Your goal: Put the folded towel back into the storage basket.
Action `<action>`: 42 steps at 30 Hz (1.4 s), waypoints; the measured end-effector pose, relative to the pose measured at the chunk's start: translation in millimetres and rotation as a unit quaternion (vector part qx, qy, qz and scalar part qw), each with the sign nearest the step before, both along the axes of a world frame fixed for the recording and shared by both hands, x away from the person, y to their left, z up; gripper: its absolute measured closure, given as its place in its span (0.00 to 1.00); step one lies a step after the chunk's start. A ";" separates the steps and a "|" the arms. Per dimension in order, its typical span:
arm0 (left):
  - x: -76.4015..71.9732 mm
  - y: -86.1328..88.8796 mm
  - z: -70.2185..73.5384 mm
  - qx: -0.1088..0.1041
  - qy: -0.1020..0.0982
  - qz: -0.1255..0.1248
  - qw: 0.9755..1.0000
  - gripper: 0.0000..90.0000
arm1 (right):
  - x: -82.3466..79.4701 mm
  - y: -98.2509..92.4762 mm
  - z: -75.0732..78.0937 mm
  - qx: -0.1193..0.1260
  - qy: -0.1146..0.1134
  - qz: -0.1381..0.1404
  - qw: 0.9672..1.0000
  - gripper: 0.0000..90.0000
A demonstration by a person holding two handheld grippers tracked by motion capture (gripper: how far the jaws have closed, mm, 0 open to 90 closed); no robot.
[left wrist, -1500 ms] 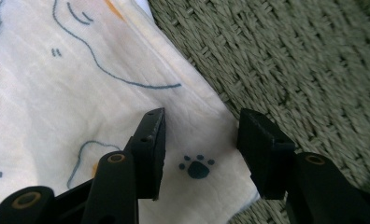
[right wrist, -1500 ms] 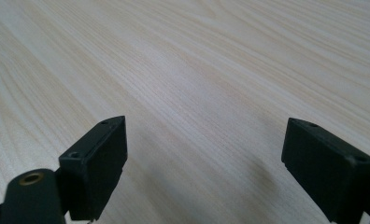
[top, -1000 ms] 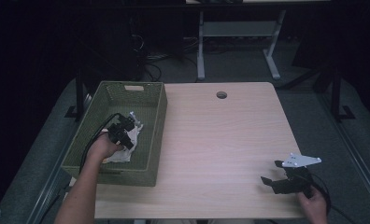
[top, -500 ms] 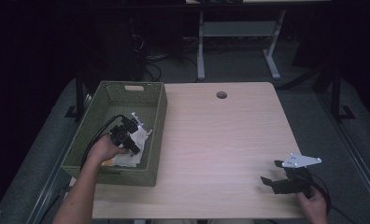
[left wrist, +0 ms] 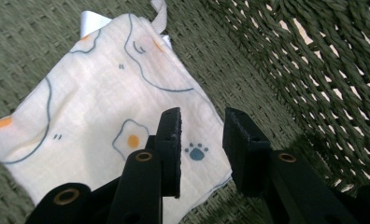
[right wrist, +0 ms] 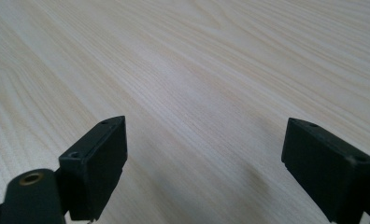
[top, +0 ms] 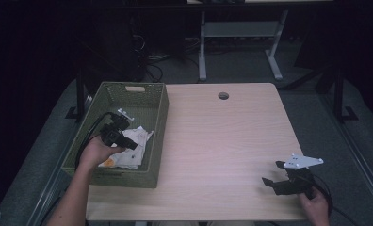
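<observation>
**Two grippers well apart, one inside the basket over the cloth**

Two grippers were in my hands at the light wooden table (top: 222, 141). I had the left gripper (top: 128, 141) down inside the green woven basket (top: 158, 117), which sat at the table's left side. From the high view, its black body lay over the white cloth (top: 130, 153) on the basket floor, with the cable looping back toward the far wall.

Through the left gripper view I saw the cloth (left wrist: 103, 116) lying fairly flat on the woven bottom, printed with fried eggs, a small blue paw mark and blue outlines. My left gripper (left wrist: 202, 140) had its jaws a little apart, a narrow gap between them, and nothing pinched there. They were poised over the cloth's near corner, beside the paw print; I could not tell whether they touched the fabric. The basket wall (left wrist: 314, 70) rose just to the right.

My right gripper (top: 274, 176) was near the table's near right corner, well away from the basket. In the right gripper view its jaws (right wrist: 204, 168) stood wide apart over bare wood (right wrist: 197, 70), holding nothing.
</observation>
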State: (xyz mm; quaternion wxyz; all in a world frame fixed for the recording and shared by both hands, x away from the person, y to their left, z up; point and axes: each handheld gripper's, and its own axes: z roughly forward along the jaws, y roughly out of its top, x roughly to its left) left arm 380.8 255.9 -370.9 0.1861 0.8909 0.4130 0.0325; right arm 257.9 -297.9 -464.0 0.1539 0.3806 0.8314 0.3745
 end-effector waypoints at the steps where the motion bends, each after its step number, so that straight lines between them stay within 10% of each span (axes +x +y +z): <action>1: -2.4 0.3 1.7 -0.008 -0.005 0.003 1.000 0.75 | -0.3 1.0 0.2 -0.002 0.000 0.001 1.000 0.15; 14: -17.2 8.2 17.7 -0.074 -0.043 0.022 0.996 0.69 | -2.3 3.6 0.5 -0.005 -0.005 0.002 1.000 0.15; 19: -22.0 16.0 19.8 -0.120 -0.059 0.038 0.990 0.69 | -3.2 4.0 1.1 -0.002 -0.005 0.000 1.000 0.15; 25: -27.2 31.4 18.9 -0.187 -0.066 0.066 0.978 0.68 | -3.4 5.1 1.2 -0.003 -0.006 0.000 1.000 0.15; 29: -34.6 40.4 21.7 -0.241 -0.078 0.077 0.964 0.66 | -3.0 5.5 0.8 -0.005 -0.005 0.000 1.000 0.15; 39: -46.0 42.8 23.3 -0.299 -0.093 0.076 0.946 0.62 | -4.2 6.2 1.7 -0.004 -0.009 0.003 1.000 0.15; 42: -49.0 39.7 25.0 -0.304 -0.096 0.070 0.945 0.61 | -4.6 6.0 2.2 -0.006 -0.010 0.003 1.000 0.15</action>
